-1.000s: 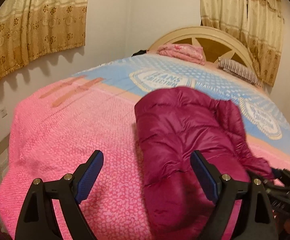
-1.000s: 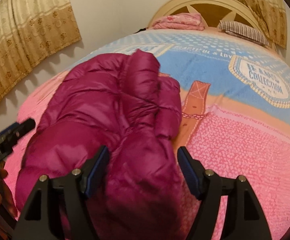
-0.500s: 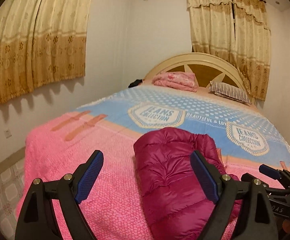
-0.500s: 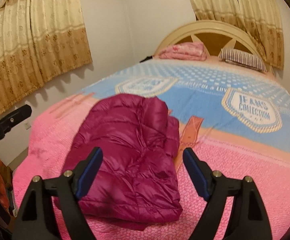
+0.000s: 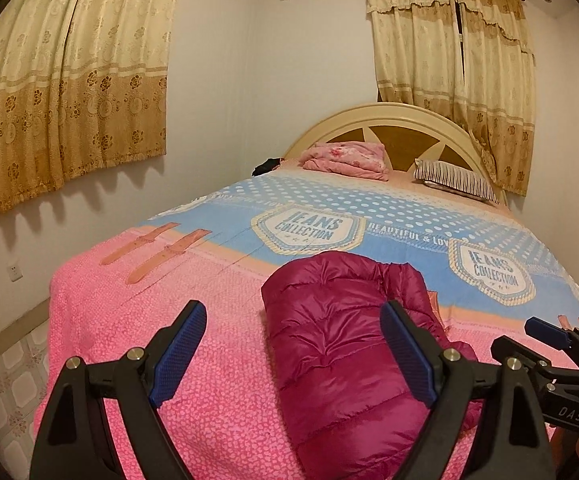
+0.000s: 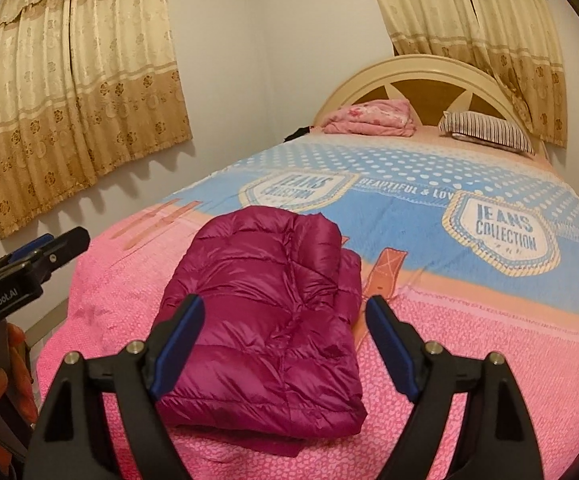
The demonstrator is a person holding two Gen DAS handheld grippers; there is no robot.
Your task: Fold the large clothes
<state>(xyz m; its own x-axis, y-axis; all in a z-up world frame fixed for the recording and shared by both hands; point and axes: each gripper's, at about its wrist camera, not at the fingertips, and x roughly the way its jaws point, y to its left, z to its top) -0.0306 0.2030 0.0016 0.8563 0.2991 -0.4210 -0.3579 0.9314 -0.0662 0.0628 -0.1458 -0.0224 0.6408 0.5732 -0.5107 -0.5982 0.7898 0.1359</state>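
A magenta puffer jacket (image 5: pixel 341 336) lies folded into a compact bundle on the pink foot end of the bed; it also shows in the right wrist view (image 6: pixel 273 312). My left gripper (image 5: pixel 293 352) is open and empty, held back above the bed's near edge. My right gripper (image 6: pixel 285 340) is open and empty, also held back from the jacket. The right gripper's tip (image 5: pixel 545 330) shows at the right edge of the left wrist view. The left gripper (image 6: pixel 45 252) shows at the left edge of the right wrist view.
The bed cover (image 5: pixel 137 336) is pink near me and blue farther off. A folded pink blanket (image 5: pixel 345 160) and a striped pillow (image 5: pixel 453 176) lie by the headboard (image 5: pixel 401 120). Curtains (image 5: pixel 61 80) hang on the left wall. Tiled floor (image 5: pixel 5 376) shows at left.
Both grippers have pulled back and up from the jacket. The jacket now lies farther off and smaller in both views, untouched.
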